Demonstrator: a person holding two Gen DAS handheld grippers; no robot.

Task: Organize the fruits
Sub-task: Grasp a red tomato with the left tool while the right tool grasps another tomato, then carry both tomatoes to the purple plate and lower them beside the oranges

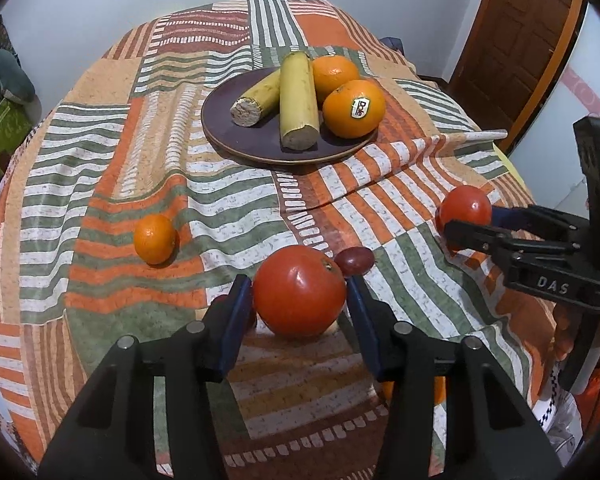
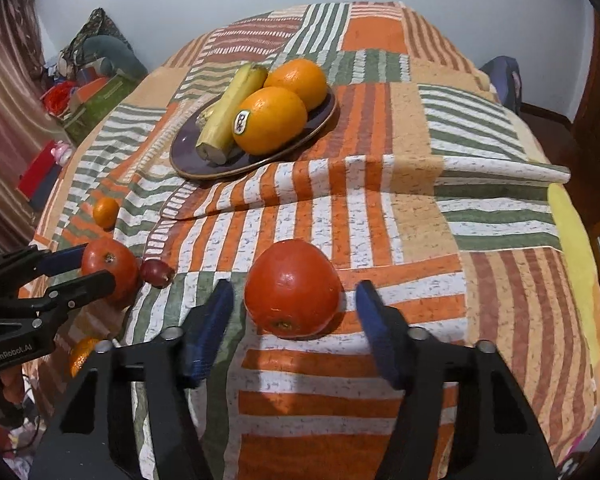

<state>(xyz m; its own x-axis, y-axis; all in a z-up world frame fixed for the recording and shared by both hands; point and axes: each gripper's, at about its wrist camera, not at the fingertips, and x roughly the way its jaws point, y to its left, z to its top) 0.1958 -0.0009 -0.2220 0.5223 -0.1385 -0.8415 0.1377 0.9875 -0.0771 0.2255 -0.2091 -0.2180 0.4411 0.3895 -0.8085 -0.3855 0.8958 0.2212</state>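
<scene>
A dark plate (image 1: pixel 236 136) at the back holds two yellow sugarcane-like stalks (image 1: pixel 298 100) and two oranges (image 1: pixel 354 108); it also shows in the right wrist view (image 2: pixel 188 152). My left gripper (image 1: pixel 298 292) is open around a red tomato (image 1: pixel 298 296) on the cloth, pads close to its sides. My right gripper (image 2: pixel 294 300) is open around a second red tomato (image 2: pixel 292 288), with gaps on both sides. A small mandarin (image 1: pixel 155 239) lies to the left. A small dark red fruit (image 1: pixel 355 260) lies behind the left tomato.
The table carries a rumpled striped cloth (image 1: pixel 180 184) with a raised fold (image 2: pixel 480 168) in front of the plate. Another orange fruit (image 2: pixel 82 356) shows at the table's near left edge. Boxes and clutter (image 2: pixel 84 92) stand beyond the far left. A wooden door (image 1: pixel 516 40) is at right.
</scene>
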